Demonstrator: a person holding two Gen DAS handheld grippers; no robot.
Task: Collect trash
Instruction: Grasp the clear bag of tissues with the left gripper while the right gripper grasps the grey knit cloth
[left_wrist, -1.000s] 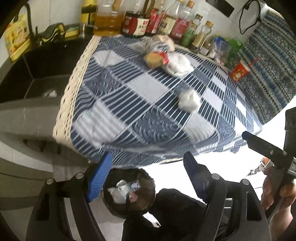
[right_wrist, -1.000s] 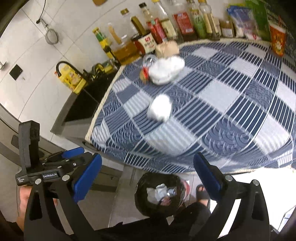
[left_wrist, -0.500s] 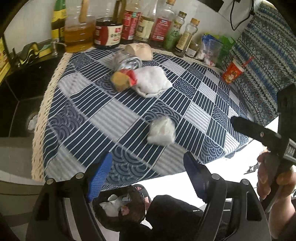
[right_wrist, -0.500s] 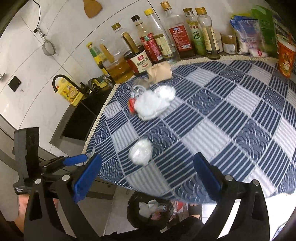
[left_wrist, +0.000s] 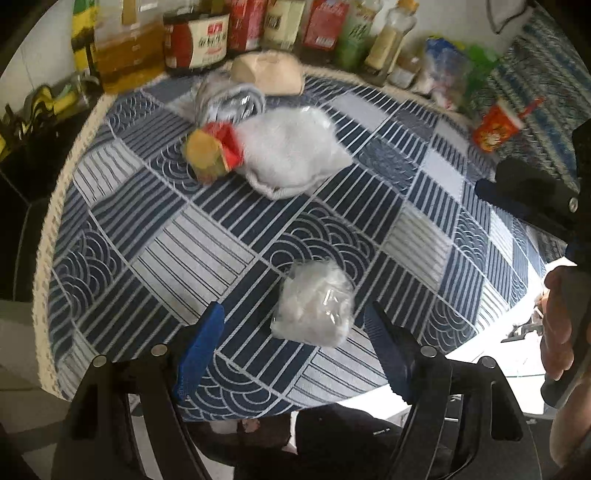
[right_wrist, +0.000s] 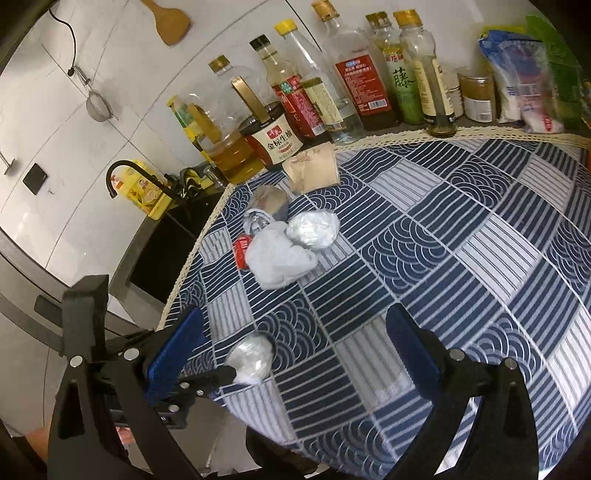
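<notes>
Now poised over crumpled clear-plastic wad (left_wrist: 314, 304) on blue patterned tablecloth (left_wrist: 221, 236) — left gripper (left_wrist: 295, 332) spread wide for straddling; right gripper (right_wrist: 295, 347) likewise spread, empty.

Blue-and-white patchwork cloth, pale trash, blue-padded claws

The tablecloth (left_wrist: 229, 236) shows navy stripes, wave arcs and pale grey squares with a cream fringe; between the left gripper (left_wrist: 291, 343)'s blue pads lies a clear-white crumpled bag (left_wrist: 314, 302), beyond it a white wad (left_wrist: 291, 151) with red-and-yellow wrapper (left_wrist: 210, 151).
</notes>
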